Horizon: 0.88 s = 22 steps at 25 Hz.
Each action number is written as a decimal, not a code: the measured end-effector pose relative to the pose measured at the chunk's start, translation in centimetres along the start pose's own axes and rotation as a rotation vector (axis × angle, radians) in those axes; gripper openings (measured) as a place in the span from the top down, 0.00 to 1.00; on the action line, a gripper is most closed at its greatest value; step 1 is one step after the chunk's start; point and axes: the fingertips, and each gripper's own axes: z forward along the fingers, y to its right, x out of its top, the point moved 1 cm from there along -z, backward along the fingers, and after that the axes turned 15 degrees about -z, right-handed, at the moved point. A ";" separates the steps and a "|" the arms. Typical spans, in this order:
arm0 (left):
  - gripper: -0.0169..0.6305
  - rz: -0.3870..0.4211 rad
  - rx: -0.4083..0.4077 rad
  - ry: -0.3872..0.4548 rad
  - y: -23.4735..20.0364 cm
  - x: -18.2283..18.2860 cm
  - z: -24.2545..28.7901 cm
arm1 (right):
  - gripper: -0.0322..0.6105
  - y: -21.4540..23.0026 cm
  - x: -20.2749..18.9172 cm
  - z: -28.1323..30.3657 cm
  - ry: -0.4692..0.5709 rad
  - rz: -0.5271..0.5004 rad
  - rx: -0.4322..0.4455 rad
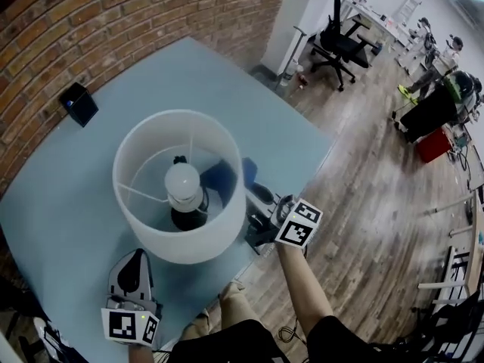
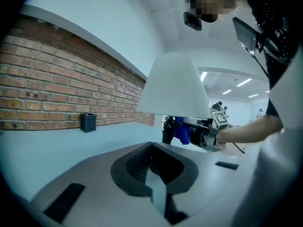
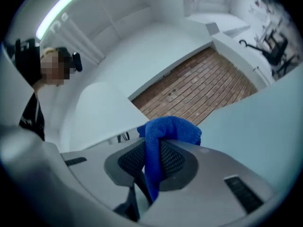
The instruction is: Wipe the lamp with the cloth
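Observation:
The lamp stands mid-table, its white drum shade (image 1: 170,237) open at the top over the bulb (image 1: 184,181) and black base (image 2: 167,136). My right gripper (image 1: 261,216) is at the shade's right side, shut on the blue cloth (image 3: 170,129). The cloth (image 1: 248,171) is bunched just under the shade's lower rim, close to the base; whether it touches, I cannot tell. In the left gripper view the cloth (image 2: 182,131) hangs below the shade (image 2: 174,86). My left gripper (image 1: 134,257) rests on the table in front of the shade, shut on nothing.
A small black box (image 1: 79,103) sits on the light blue table (image 1: 227,97) by the brick wall (image 1: 113,13). The table's right edge runs close behind my right gripper, above wooden floor. An office chair (image 1: 340,44) stands far off.

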 end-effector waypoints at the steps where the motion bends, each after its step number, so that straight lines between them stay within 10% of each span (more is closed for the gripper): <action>1: 0.96 -0.001 0.023 0.004 -0.2 0.2 0.3 | 0.86 0.0 0.2 1.0 0.012 0.068 0.075; 6: 0.96 -0.036 0.127 0.028 -1.5 0.7 1.7 | 0.86 -0.9 -1.8 5.4 -0.091 0.233 0.333; 10: 0.96 -0.045 0.154 0.024 -1.9 0.6 2.6 | 0.86 -0.6 -4.3 7.1 -0.177 0.301 0.379; 17: 0.96 -0.050 0.162 0.024 -1.9 0.5 3.3 | 0.86 0.9 -11.5 6.8 -0.557 0.159 0.292; 22: 0.96 -0.029 0.164 0.012 -1.7 0.5 3.0 | 0.86 3.9 -12.5 6.9 -0.747 0.096 0.060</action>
